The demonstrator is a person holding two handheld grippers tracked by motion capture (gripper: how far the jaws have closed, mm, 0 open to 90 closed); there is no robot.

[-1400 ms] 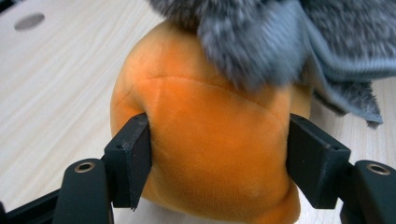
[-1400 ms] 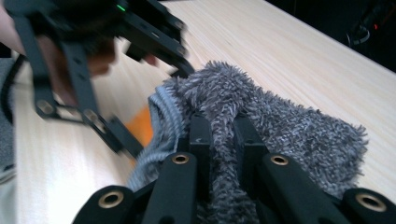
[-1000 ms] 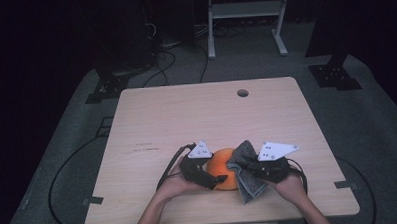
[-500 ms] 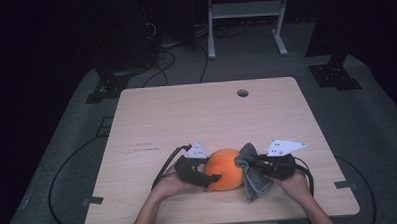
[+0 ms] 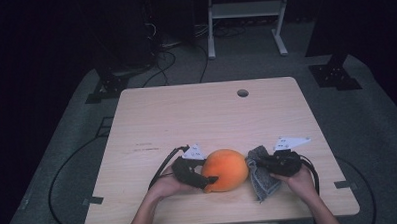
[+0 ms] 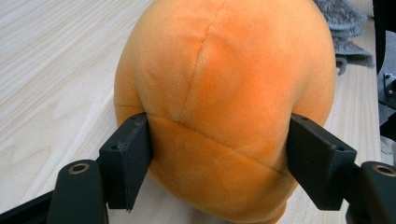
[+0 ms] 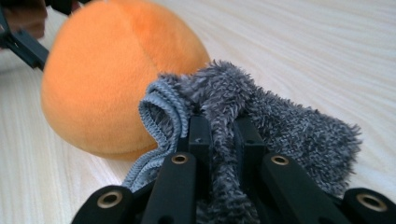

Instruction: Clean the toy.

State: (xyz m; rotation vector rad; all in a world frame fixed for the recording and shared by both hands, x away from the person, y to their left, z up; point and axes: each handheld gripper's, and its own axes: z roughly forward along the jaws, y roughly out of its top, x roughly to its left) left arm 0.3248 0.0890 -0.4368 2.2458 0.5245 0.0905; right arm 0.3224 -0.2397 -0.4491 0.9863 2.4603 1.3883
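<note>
Gripping a round orange plush (image 5: 225,169) near the table's (image 5: 201,117) front edge, the left gripper (image 5: 209,180) has just been closing, and its jaws now press into the toy's soft flanks. The plush is fuzzy, egg-shaped and seamed, a stitched line running up its back in the left gripper view; its long axis lies roughly left to right across the table. The right gripper (image 5: 261,165) is clamped on a bunched grey cloth (image 5: 261,179), which touches the plush's right side.
</note>
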